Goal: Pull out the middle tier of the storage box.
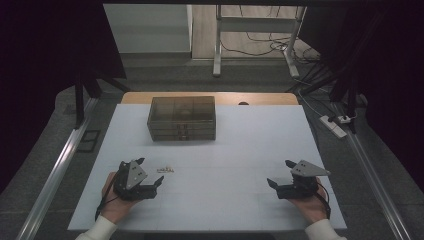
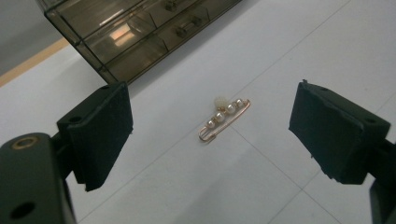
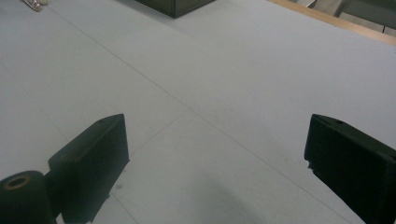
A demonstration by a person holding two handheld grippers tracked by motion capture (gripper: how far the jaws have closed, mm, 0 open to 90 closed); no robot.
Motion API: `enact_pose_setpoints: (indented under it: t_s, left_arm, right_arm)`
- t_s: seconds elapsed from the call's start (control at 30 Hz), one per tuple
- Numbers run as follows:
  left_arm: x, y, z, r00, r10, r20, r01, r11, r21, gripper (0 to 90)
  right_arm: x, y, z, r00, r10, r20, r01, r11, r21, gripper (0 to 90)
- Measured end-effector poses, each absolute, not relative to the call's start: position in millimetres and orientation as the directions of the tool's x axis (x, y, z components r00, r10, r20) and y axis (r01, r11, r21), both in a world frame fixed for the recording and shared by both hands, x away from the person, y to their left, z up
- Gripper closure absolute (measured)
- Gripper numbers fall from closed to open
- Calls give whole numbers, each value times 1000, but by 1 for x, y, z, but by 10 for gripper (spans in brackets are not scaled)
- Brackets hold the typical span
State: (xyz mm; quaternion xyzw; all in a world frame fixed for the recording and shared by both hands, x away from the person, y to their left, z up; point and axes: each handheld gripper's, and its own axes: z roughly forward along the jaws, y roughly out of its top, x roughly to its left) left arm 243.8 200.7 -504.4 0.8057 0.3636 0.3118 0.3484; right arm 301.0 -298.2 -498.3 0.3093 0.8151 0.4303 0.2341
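In the high view, a matte white table [image 1: 225, 200] carries a boxy drawer chest [image 1: 182, 118] of smoky see-through plastic at 12 o'clock, its lid split into square compartments and its shallow drawers shut; their contents are too dim to tell. The left gripper [image 1: 151, 172] sits at 8 o'clock, jaws spread wide, with a small pin [image 1: 165, 169] lying on the table just beside its tips, toward 3 o'clock. The right gripper [image 1: 281, 173] rests at 4 o'clock, jaws also wide and holding nothing. In the left gripper view, the pin [image 2: 223, 118] is a thin, shiny gold safety-pin shape strung with a row of round, glossy pearl beads, lying flat between the two blocky, felt-like black jaws without touching either; the chest [image 2: 140, 32] lies at 11 o'clock, small knobs on its drawer fronts. In the right gripper view, bare smooth table [image 3: 210, 93] with faint seam lines stretches between the parted jaws.
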Motion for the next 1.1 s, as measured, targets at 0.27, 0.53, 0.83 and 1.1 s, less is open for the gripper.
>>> enact_pose_setpoints:
  t_s: [0.27,0.53,0.83,1.1]
  left_arm:
    - [243,194,-505,532,782,324,326,-543,774,137]
    - [243,191,-506,529,765,367,298,-572,764,138]
    - [245,187,-505,517,757,400,280,-591,757,138]
    - [247,185,-506,513,748,420,277,-608,745,136]
  right_arm:
    - [301,-298,-498,-699,705,-120,300,441,846,63]
    - [301,-298,-498,-697,708,-117,301,436,848,63]
    - [301,-297,-498,-698,706,-118,302,440,846,63]
    - [302,-297,-499,-698,706,-120,302,442,845,63]
